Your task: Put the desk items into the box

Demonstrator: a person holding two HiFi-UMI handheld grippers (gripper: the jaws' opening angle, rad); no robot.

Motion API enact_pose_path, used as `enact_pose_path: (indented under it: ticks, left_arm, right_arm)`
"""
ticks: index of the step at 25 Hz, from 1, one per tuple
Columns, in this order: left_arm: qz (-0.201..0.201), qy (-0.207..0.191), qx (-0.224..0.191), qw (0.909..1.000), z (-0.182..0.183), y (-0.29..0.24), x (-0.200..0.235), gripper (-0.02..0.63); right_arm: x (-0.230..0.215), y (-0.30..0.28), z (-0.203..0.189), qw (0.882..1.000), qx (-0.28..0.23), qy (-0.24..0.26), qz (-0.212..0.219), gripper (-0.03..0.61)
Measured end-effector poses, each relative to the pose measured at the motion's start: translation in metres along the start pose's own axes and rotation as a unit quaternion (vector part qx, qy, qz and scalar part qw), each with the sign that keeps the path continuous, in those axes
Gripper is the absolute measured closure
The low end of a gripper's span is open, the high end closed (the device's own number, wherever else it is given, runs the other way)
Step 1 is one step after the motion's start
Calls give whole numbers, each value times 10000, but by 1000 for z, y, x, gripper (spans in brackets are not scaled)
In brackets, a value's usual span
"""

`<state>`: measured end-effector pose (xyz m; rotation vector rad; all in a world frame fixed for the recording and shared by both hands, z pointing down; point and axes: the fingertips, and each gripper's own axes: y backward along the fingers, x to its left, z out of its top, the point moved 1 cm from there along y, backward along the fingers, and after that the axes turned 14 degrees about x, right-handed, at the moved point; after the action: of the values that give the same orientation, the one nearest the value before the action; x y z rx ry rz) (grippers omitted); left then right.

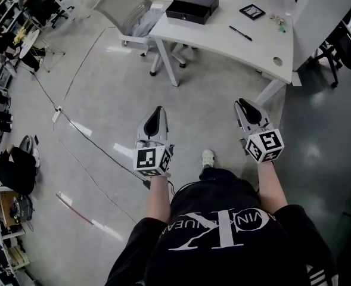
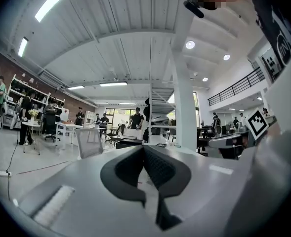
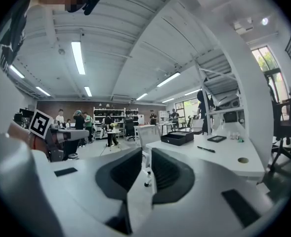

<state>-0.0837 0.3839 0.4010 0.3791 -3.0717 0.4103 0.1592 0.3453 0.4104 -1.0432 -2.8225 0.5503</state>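
Observation:
A black open box (image 1: pixel 192 6) sits at the far left end of the white desk (image 1: pixel 218 45). A black pen (image 1: pixel 240 33), a small black-framed square (image 1: pixel 252 11) and a few tiny items (image 1: pixel 277 21) lie to its right. I stand well back from the desk. My left gripper (image 1: pixel 157 109) and right gripper (image 1: pixel 241 102) hang over the floor, both pointing at the desk, both shut and holding nothing. The right gripper view shows the box (image 3: pixel 180 138) and pen (image 3: pixel 206 149) beyond the right gripper (image 3: pixel 145 154), whose jaws leave a thin slit. In the left gripper view the left gripper (image 2: pixel 144 149) is closed too.
A grey mesh chair (image 1: pixel 124 8) stands at the desk's left end. A cable (image 1: pixel 80 130) runs across the floor on my left. A dark office chair (image 1: pixel 342 46) is at the right. People and shelves fill the far left of the room.

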Motion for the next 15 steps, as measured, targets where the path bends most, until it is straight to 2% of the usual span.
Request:
enact_pose_path:
  ticks: [15]
  left_arm:
    - [73, -46, 123, 9999, 32, -115, 20, 603]
  right_arm:
    - [-84, -89, 28, 9997, 142, 23, 206, 560]
